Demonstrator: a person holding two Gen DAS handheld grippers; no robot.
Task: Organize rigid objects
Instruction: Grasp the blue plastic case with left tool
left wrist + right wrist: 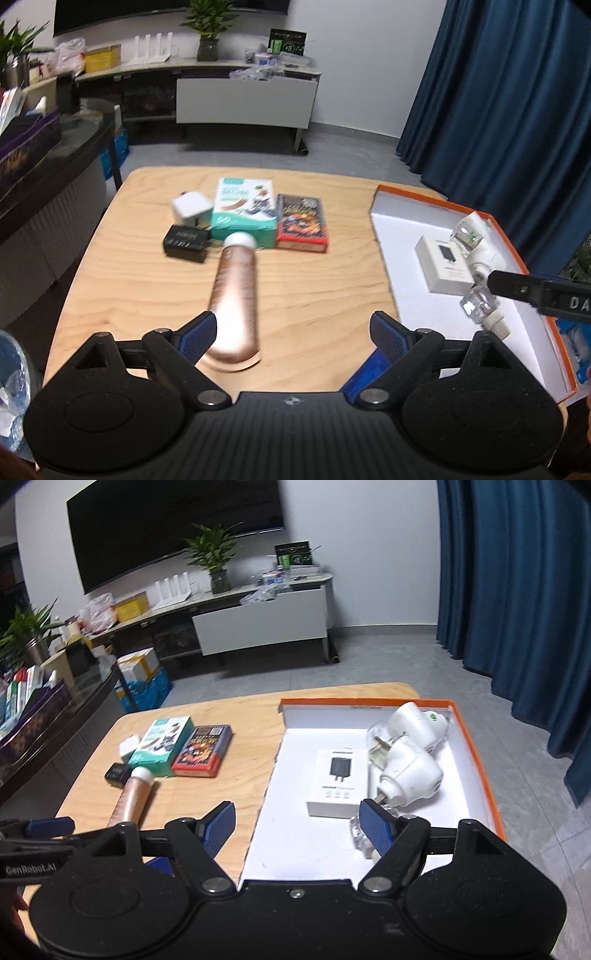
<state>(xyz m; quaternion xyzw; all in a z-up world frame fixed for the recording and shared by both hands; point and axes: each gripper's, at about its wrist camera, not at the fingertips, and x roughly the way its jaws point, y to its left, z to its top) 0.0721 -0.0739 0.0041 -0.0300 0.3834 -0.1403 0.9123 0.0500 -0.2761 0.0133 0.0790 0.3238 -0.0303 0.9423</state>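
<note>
Risk lies with the tube [233,295]: round, lying near on the table [314,280], it could be rolled off by the wide, empty left gripper [291,332]. The right gripper [297,829], also spread and empty, is held over the box [480,746] at right. A curtain [517,572] hangs far right.
</note>
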